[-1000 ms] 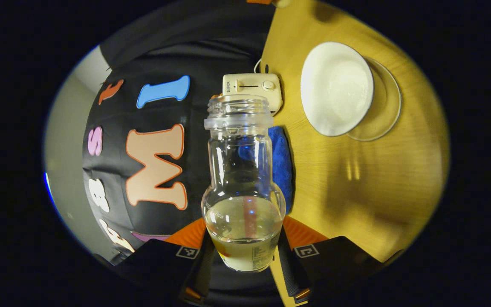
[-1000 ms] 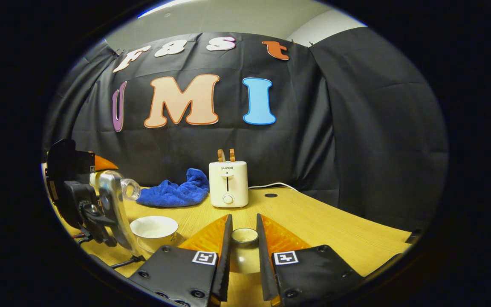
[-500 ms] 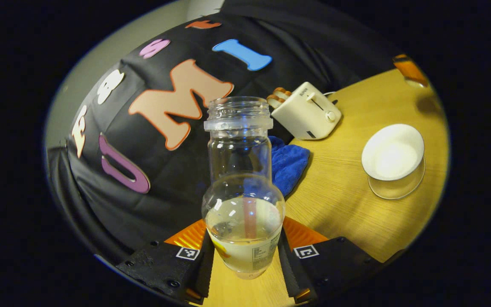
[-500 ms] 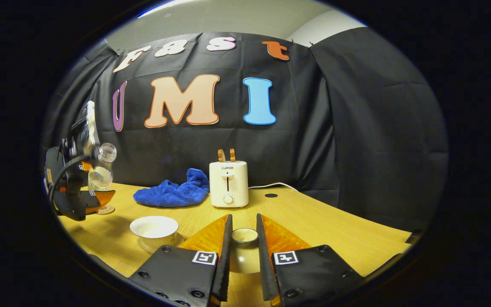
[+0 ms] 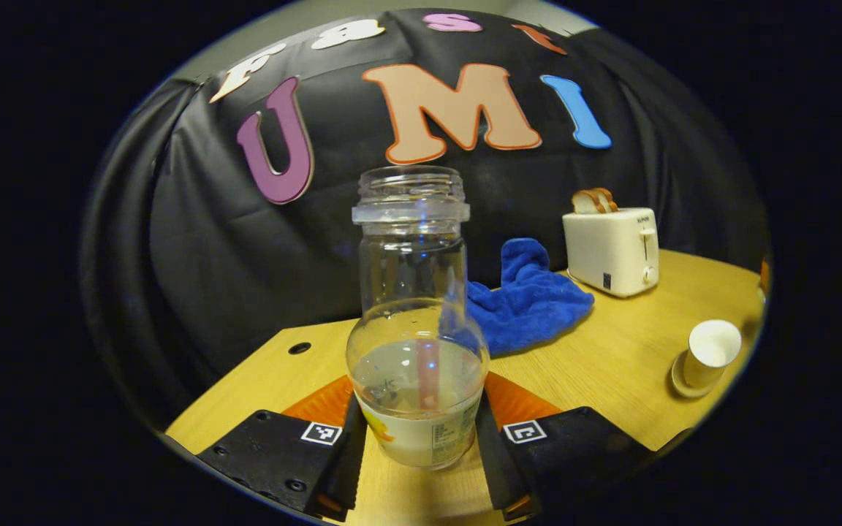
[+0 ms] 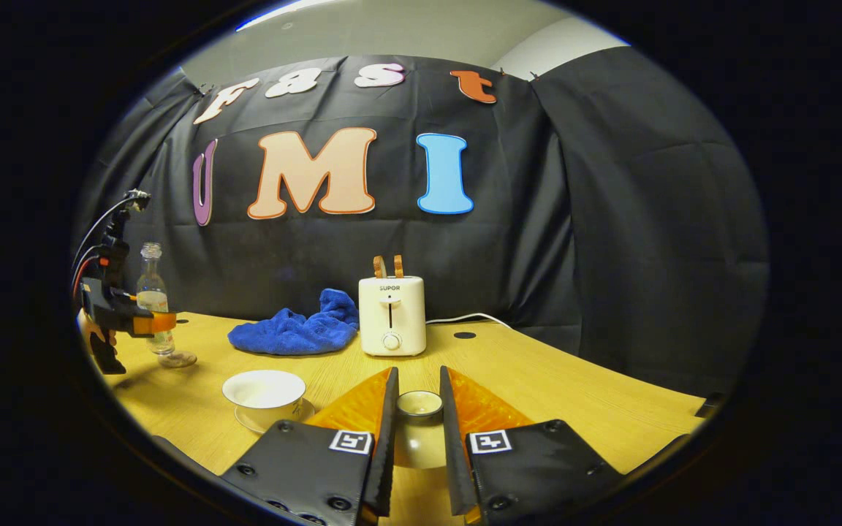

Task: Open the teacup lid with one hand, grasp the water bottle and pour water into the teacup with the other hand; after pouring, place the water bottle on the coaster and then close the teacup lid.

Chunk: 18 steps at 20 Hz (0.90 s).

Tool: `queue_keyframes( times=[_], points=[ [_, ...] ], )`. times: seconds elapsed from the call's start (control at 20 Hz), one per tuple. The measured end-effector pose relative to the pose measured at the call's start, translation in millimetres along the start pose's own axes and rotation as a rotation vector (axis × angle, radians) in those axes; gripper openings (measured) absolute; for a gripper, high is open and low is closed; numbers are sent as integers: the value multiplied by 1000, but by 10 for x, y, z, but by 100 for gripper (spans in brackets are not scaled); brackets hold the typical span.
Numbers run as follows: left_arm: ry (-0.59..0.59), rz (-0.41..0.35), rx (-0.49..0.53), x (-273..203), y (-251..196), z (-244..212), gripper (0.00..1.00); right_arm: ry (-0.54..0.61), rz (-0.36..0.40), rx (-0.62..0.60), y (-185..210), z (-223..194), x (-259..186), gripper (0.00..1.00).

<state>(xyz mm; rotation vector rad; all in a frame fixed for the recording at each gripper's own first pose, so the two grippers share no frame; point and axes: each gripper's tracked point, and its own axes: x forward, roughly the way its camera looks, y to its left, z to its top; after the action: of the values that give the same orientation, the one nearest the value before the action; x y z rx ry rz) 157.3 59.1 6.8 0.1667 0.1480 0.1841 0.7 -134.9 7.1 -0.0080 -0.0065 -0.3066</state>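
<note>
Pour looks done — left tool (image 5: 417, 446) clamps the clear, uncapped plastic water bottle (image 5: 414, 321), upright at the round coaster (image 6: 177, 359); contact unclear. Right tool (image 6: 416, 424) pinches the small pale teacup lid (image 6: 418, 403) just right of the open white teacup (image 6: 264, 391). Next — settle bottle, release, then lid onto cup.

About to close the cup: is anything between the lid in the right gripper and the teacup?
Nothing visible: the lid sits between the right gripper fingers, and bare table separates it from the open teacup.

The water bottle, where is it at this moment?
The water bottle stands upright between the fingers of the left tool. In the right gripper view it is at the table's far left, over the coaster, left of the blue cloth.
</note>
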Motion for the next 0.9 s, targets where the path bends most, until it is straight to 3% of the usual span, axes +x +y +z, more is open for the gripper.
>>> queue_keyframes(
  times=[0.7,0.9],
  points=[
    [72,-19,-77,257,52,-261,64,0,-1,0,-5,1,-6,34],
    [75,-39,-93,265,27,-293,69,0,-4,0,-9,0,-2,34]
  ],
)
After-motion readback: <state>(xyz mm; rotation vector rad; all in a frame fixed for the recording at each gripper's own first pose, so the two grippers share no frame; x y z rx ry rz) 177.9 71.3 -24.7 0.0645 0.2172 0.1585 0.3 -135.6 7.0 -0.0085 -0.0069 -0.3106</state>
